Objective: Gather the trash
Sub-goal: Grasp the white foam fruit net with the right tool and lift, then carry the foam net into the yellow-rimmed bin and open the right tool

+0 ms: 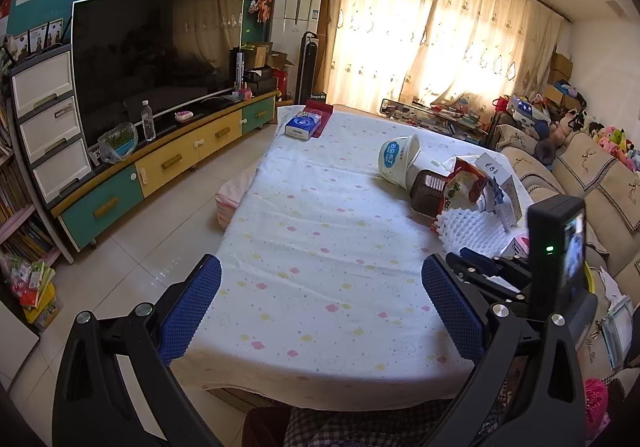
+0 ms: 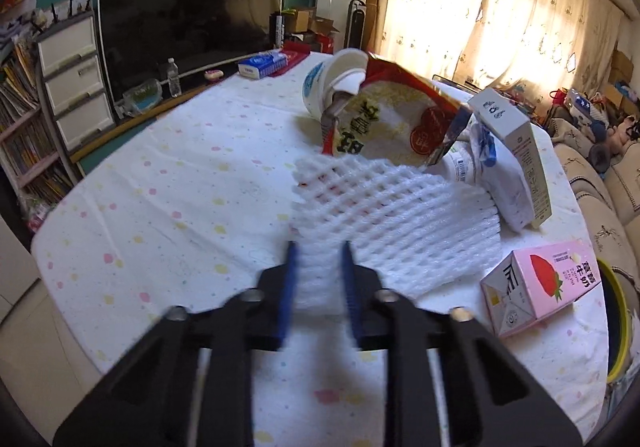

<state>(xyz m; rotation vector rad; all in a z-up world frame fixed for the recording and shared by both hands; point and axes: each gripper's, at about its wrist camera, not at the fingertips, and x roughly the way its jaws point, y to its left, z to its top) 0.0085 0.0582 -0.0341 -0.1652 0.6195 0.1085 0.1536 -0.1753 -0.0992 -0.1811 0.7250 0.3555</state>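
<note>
Two grippers over the spotted tablecloth (image 1: pixel 320 247): right gripper (image 2: pixel 320 287) clamped on the near edge of the white foam net (image 2: pixel 392 215) beside the trash pile, left gripper (image 1: pixel 320 311) spread wide, holding nothing.

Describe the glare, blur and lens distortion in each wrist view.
Left wrist view: sharp; backlit curtains blow out to white; fisheye bows the TV. Right wrist view: right gripper motion-smeared on the foam net; same curtain glare; black vignette at the corners.
</note>
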